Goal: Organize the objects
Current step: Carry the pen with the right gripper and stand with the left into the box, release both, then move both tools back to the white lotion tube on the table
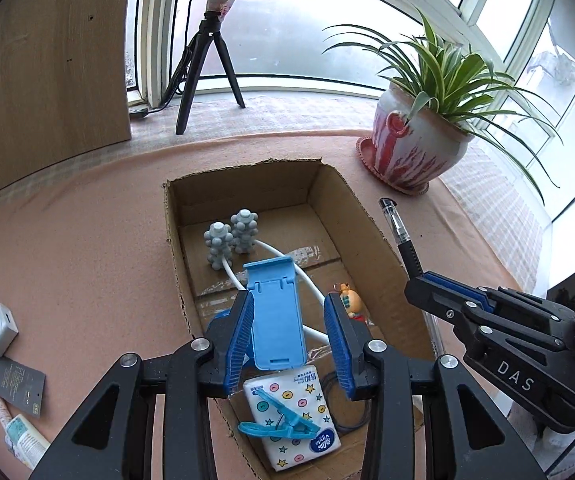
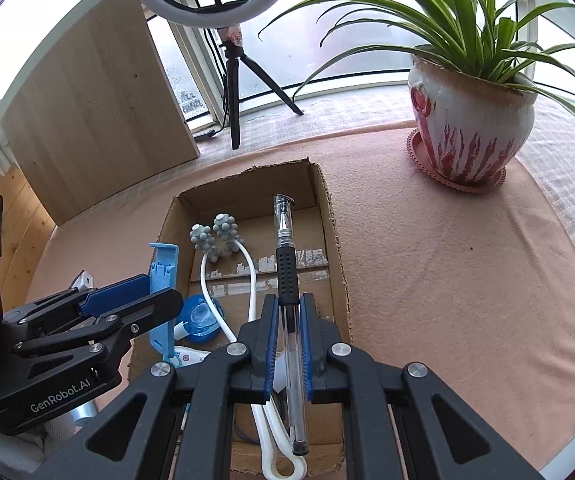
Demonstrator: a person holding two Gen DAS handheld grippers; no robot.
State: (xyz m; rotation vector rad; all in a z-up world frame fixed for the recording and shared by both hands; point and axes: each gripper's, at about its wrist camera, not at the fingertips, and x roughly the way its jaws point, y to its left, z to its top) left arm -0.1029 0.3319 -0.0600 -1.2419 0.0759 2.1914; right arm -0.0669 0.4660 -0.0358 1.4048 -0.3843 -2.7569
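Midway: cardboard box [image 1: 371, 232] partly filled — left gripper [image 1: 289, 340] jaws loosely around phone stand [image 1: 273, 312], right gripper [image 2: 287, 344] clamps pen [image 2: 287, 276]; items lower left on tabletop [image 1: 87, 260] remain.

At frame centre a brown box [image 1: 371, 232] sits on a pink cloth [image 1: 67, 248]. Inside lie a light-blue stand [image 1: 275, 312], a grey-knobbed white massager [image 1: 231, 236] and white tissues [image 1: 291, 408] with coloured stars and dots. Upper right, the pot [image 1: 415, 144] is white, streaked red.
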